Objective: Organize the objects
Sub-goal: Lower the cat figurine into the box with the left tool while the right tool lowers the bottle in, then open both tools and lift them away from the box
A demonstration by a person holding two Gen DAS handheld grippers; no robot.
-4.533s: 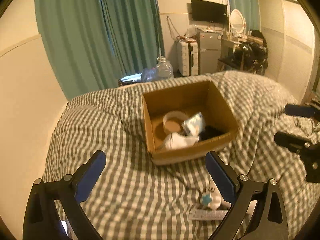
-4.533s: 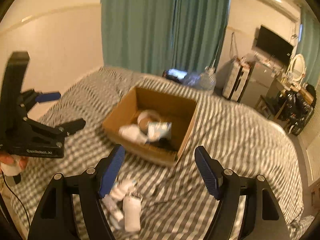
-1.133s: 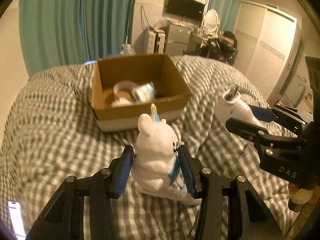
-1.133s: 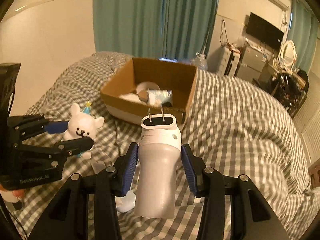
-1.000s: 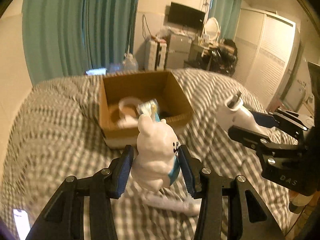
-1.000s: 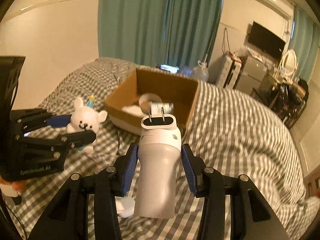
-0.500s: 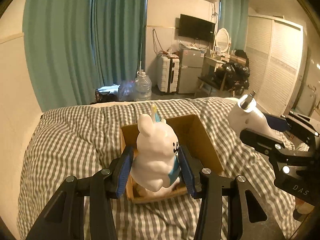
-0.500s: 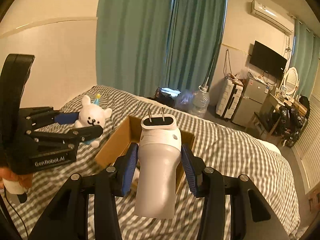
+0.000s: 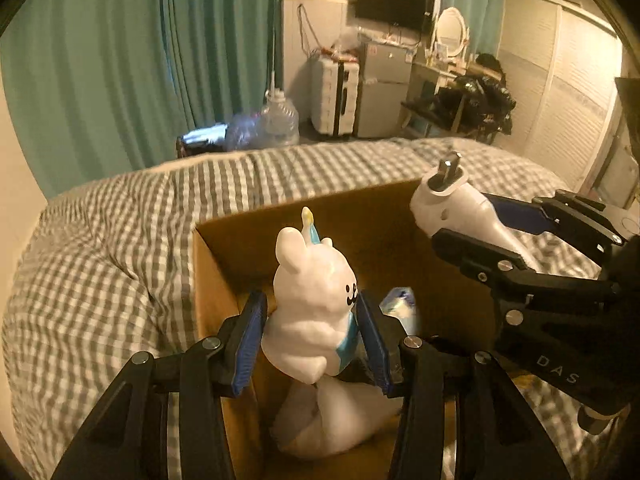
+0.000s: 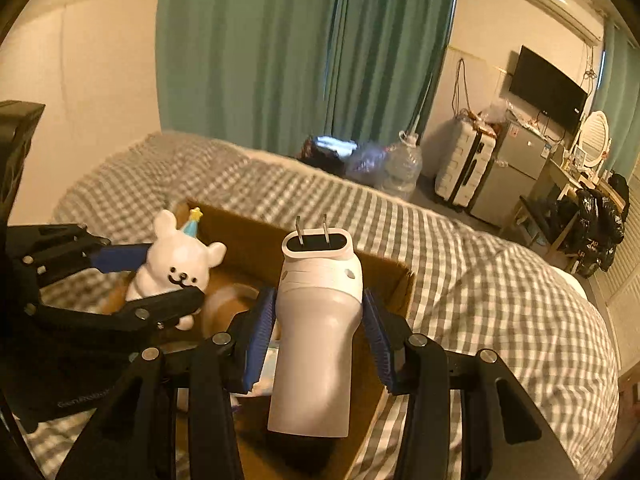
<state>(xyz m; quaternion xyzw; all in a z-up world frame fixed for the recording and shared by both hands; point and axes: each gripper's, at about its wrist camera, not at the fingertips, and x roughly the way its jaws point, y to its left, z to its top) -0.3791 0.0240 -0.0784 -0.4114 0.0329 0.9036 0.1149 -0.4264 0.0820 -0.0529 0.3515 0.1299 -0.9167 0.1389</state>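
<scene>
My left gripper [image 9: 312,328] is shut on a white bear figurine [image 9: 316,300] with a small party hat and holds it upright over the open cardboard box [image 9: 216,272]. My right gripper [image 10: 318,328] is shut on a white charger with two plug prongs [image 10: 316,320] and holds it over the box's right side [image 10: 394,280]. The bear [image 10: 176,264] and the left gripper [image 10: 168,280] also show in the right wrist view; the charger [image 9: 460,216] and the right gripper [image 9: 492,236] show in the left wrist view. Inside the box lie a white crumpled item [image 9: 336,420], a bluish packet [image 9: 400,308] and a tape roll [image 10: 228,300].
The box sits on a bed with a grey checked cover [image 9: 100,264]. Behind the bed are teal curtains [image 10: 280,52], a water jug [image 9: 278,120], a white suitcase [image 9: 334,100], a small fridge [image 9: 384,100] and a wall TV [image 10: 548,88].
Both grippers went from open and empty to gripping the bear and the charger. They lifted them off the bed and carried them forward, and now hold them low over the box.
</scene>
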